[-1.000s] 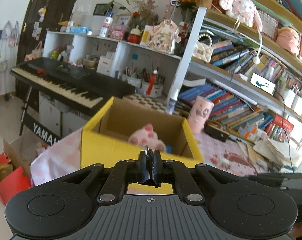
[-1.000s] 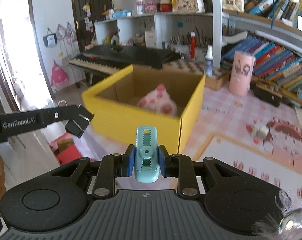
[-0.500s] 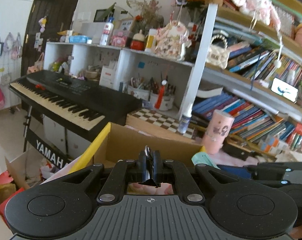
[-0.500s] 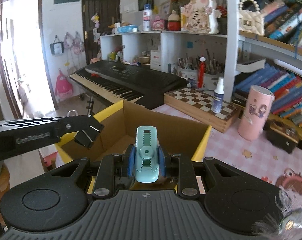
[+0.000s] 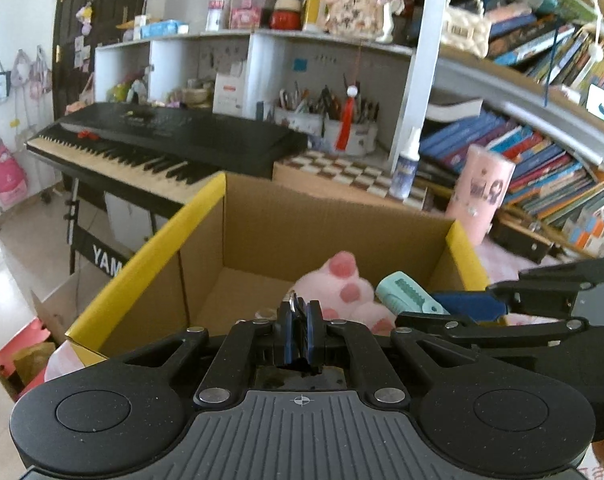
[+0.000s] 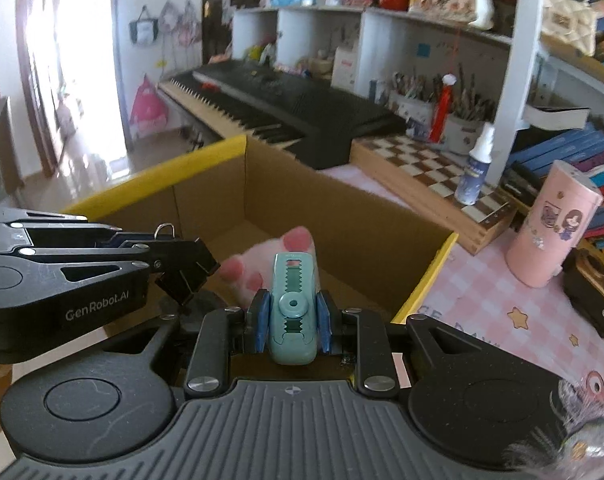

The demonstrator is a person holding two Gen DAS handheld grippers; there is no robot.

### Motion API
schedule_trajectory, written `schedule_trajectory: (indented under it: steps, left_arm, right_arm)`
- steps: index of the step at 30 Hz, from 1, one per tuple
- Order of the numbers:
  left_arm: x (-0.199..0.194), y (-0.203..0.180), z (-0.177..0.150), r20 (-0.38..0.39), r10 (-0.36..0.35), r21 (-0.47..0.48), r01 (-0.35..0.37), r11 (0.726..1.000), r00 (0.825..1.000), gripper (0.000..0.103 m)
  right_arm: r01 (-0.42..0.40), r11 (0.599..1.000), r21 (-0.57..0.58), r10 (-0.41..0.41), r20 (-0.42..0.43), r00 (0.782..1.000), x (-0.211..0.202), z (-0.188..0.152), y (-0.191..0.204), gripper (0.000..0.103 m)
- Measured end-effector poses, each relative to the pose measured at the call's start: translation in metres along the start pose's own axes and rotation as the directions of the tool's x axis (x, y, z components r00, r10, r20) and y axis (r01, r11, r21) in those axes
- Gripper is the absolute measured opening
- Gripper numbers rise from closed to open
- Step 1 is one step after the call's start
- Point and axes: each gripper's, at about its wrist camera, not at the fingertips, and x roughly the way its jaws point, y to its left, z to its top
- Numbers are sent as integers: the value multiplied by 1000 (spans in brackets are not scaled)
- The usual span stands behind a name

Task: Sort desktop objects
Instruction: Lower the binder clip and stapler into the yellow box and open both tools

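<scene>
Both tongs hover over the yellow box (image 6: pixel 424 280): right tongs (image 6: pixel 293 316) pinch a teal correction-tape dispenser (image 6: pixel 293 300) lengthwise forward, left tongs (image 5: pixel 297 330) pressed together on a metal ring (image 5: pixel 293 300).

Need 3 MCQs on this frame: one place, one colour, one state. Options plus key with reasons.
1. Where is the pink plush paw?
A. on the keyboard
B. inside the cardboard box
C. on the chessboard

2. What colour is the clip-like item in the right claw?
A. teal
B. red
C. yellow

3. What state is the left claw in?
A. wide open, empty
B. shut on a small item with a metal ring
C. clamped on the box rim

Key: 1 B, the paw lies on the box floor between its walls. 2 A, the toothed body between the blue pads is teal. 3 B, its pads are pressed together and a ring pokes out above them; what the item is cannot be told.
</scene>
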Motion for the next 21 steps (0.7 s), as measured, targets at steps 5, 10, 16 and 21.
schedule_trajectory:
  steps: [5,10,16,21]
  left_arm:
    - [9,-3,-2,-29,29,19,-28,999,999,5]
    - [10,-8,-1,-50,55,20,-54,998,997,5]
    - [12,-18,-4,-76,44,18,-43,999,996,5]
    - [13,-27,-8,-80,43,32,-40,999,996,6]
  right_arm:
    - [-32,996,-83,28,-48,998,16,-2,-1,23]
    - [-43,969,-244,24,-82,996,22,-5,4,23]
    - [-57,938,-341,24,-99,995,27,-7,-6,23]
    - [-42,937,-347,6,-104,995,33,-6,-18,23]
